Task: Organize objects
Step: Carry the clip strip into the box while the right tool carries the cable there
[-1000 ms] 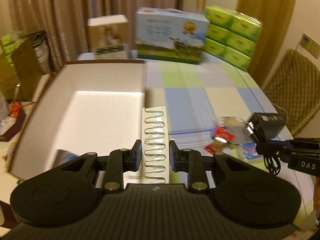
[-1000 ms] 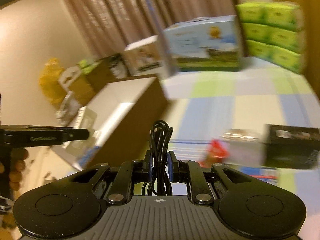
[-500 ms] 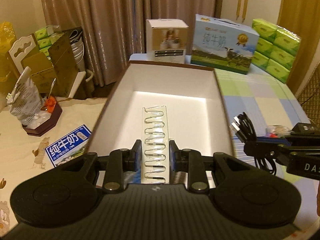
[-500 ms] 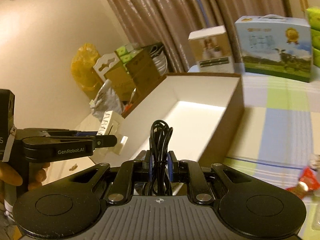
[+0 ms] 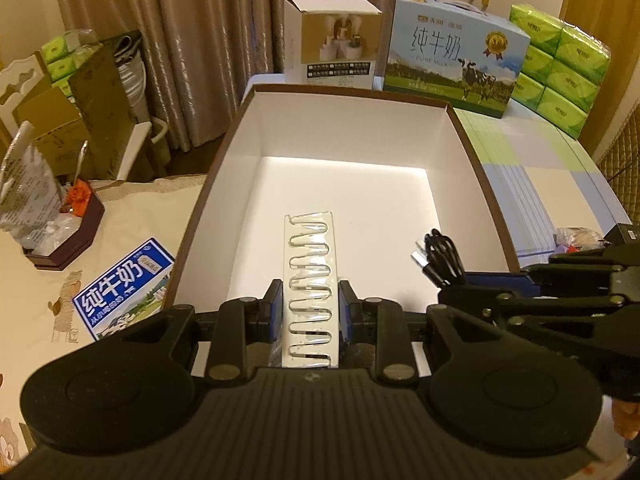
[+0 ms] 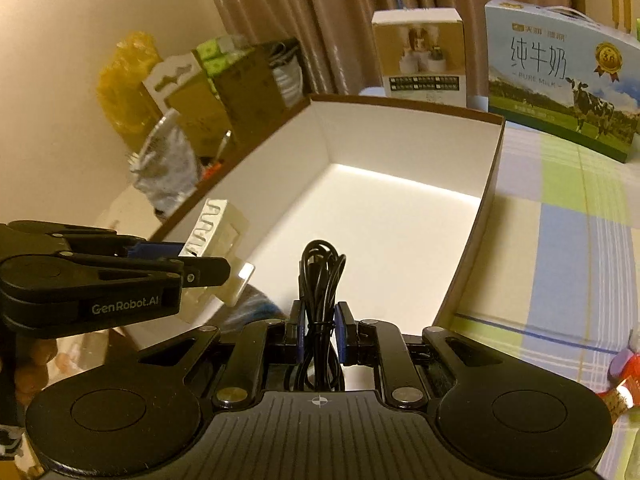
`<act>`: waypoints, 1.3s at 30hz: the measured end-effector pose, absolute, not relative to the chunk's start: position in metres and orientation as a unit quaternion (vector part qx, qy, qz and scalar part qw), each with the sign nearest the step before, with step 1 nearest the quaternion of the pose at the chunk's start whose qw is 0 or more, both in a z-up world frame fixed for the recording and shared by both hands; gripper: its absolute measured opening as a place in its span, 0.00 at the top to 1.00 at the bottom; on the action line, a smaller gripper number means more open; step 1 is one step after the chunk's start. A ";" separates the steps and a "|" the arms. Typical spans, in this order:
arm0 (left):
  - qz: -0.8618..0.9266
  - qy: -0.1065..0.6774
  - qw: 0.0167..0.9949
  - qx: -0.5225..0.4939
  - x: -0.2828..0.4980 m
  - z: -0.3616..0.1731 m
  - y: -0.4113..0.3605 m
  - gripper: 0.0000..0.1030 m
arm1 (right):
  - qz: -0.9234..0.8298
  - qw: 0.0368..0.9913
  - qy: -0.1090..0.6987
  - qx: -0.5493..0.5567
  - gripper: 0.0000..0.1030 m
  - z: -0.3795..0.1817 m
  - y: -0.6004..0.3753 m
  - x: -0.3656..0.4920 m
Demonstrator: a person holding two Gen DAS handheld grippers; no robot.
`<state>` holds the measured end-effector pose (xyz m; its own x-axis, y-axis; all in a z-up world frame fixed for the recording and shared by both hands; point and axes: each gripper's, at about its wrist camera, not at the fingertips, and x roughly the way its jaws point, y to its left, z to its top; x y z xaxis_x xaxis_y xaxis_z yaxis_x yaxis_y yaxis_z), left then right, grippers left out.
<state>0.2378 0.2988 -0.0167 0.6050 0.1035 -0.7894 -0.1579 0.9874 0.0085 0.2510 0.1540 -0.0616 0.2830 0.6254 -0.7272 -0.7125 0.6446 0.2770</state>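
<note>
The table (image 5: 532, 184), under a checked cloth, carries a big open box (image 5: 348, 128) with brown outer walls and a white inside; the box sits at the table's left edge and nothing shows on the part of its floor in view. At the table's far edge stand a milk carton case (image 5: 452, 52), a smaller product box (image 5: 332, 44) and stacked green tissue packs (image 5: 560, 68). A few small wrapped items (image 5: 576, 238) lie near the right edge.

The left claw (image 5: 310, 312) is closed on a clear blister strip of wire clips (image 5: 310, 280), whose long axis points straight ahead over the near end of the box. The right claw (image 6: 320, 338) is clamped on a bundled black cable (image 6: 320, 276), standing upright between its pads, also over the box's near end. The two claws hang side by side, well apart from the far wall.

Both loads already lie above the opening, so the coming move looks like a plain lowering and release; neither hand seems clearly nearer the floor.
</note>
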 end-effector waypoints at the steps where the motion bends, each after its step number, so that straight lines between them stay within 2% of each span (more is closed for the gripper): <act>1: 0.071 0.440 0.894 -0.032 0.241 -0.019 0.300 0.78 | 0.415 0.800 0.429 -0.055 0.89 -0.064 0.158 0.255; 29: 0.028 0.472 0.881 -0.036 0.292 -0.046 0.307 0.78 | 0.387 0.813 0.426 -0.093 0.88 -0.075 0.176 0.280; 33: 0.029 0.471 0.881 -0.030 0.294 -0.046 0.307 0.72 | 0.392 0.809 0.428 -0.096 0.87 -0.074 0.175 0.279; 36: 0.035 0.473 0.880 -0.032 0.292 -0.046 0.310 0.63 | 0.399 0.803 0.431 -0.097 0.81 -0.073 0.175 0.277; 37: 0.038 0.473 0.879 -0.032 0.291 -0.046 0.311 0.60 | 0.404 0.801 0.431 -0.098 0.74 -0.072 0.174 0.276; 38: 0.041 0.475 0.879 -0.032 0.290 -0.045 0.313 0.60 | 0.407 0.800 0.430 -0.099 0.62 -0.072 0.173 0.274; 39: 0.043 0.476 0.878 -0.031 0.289 -0.045 0.314 0.56 | 0.410 0.799 0.427 -0.101 0.55 -0.070 0.173 0.272</act>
<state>0.2886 0.3140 -0.0451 0.5424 0.0457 -0.8389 -0.1055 0.9943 -0.0140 0.2723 0.1729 -0.0704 0.2977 0.5697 -0.7660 -0.7421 0.6429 0.1897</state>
